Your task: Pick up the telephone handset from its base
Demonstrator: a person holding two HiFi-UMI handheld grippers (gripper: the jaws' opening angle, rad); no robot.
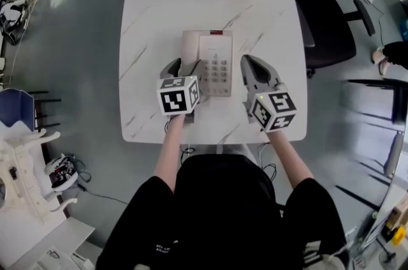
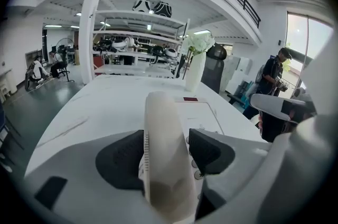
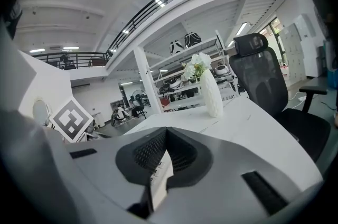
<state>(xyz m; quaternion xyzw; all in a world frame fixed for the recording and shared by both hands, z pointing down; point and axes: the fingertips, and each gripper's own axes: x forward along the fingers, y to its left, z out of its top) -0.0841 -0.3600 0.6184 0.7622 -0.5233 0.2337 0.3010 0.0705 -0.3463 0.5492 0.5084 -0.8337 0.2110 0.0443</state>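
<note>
Nearest us in the head view, our black-shirted torso [image 1: 217, 211] fills the bottom edge. Beyond it the left claw [image 1: 185, 66] straddles the handset [image 1: 190, 44], which lies on its base [image 1: 217, 68] on the tabletop [image 1: 153, 20]. The claw's marker cube [image 1: 178, 95] covers the handset's near end. The base lies just left of the right claw [image 1: 250, 62].

From the left gripper view we see that claw released, jaws spread with the handset between them. Whether the pads touch it we cannot tell, and its near end runs out of frame.

From the right gripper view we see that claw clenched on nothing, tips together. Only a sliver of keypad [image 3: 158, 175] shows beneath.
</note>
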